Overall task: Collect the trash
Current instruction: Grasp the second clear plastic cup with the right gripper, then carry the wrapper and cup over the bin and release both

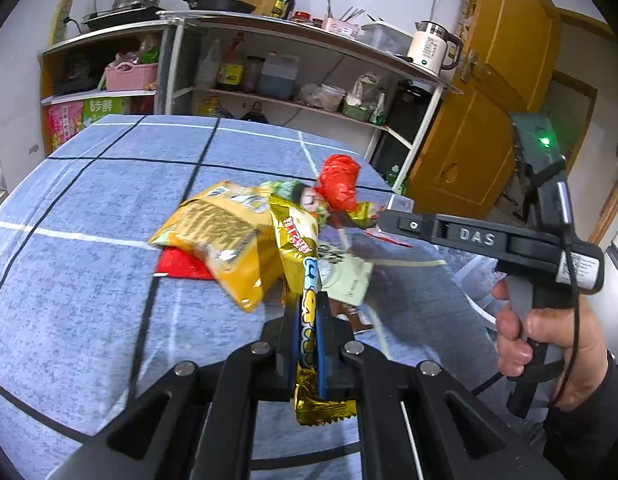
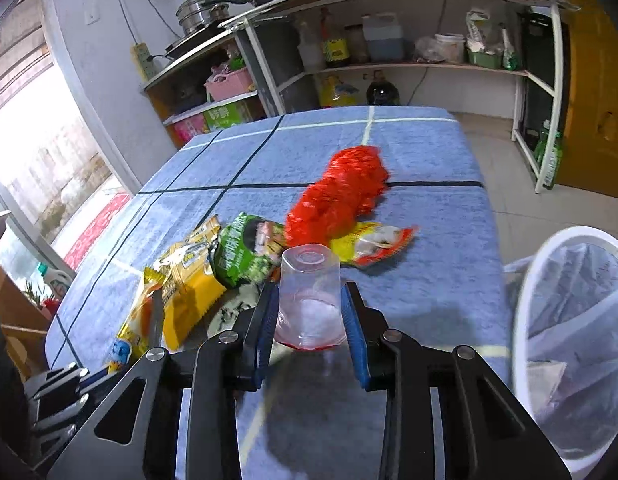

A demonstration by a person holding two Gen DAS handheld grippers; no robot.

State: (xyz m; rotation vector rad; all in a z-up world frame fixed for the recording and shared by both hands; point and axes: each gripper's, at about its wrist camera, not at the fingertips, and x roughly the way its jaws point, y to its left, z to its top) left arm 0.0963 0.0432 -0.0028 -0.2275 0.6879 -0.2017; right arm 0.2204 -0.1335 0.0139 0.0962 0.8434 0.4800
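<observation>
My left gripper [image 1: 309, 320] is shut on a gold and yellow snack wrapper [image 1: 297, 248], which stands up out of the jaws above the table. My right gripper [image 2: 311, 312] is shut on a clear plastic cup [image 2: 311, 280] with a red film near its rim; both blue pads press on its sides. The cup's base points away from me. In the left wrist view a hand holds the right gripper [image 1: 389, 220] over the pile. On the cloth lie a crumpled red bag [image 2: 341, 196], a green packet [image 2: 249, 252], a yellow packet [image 2: 189, 276] and a red-yellow packet [image 2: 373, 244].
A blue checked cloth covers the table [image 2: 409, 152]. A white-rimmed bin [image 2: 521, 320] lined with a clear bag stands off the table's right edge. Kitchen shelves [image 2: 389, 68] with bottles and pans run behind the table. A yellow door [image 1: 489, 120] is at the right.
</observation>
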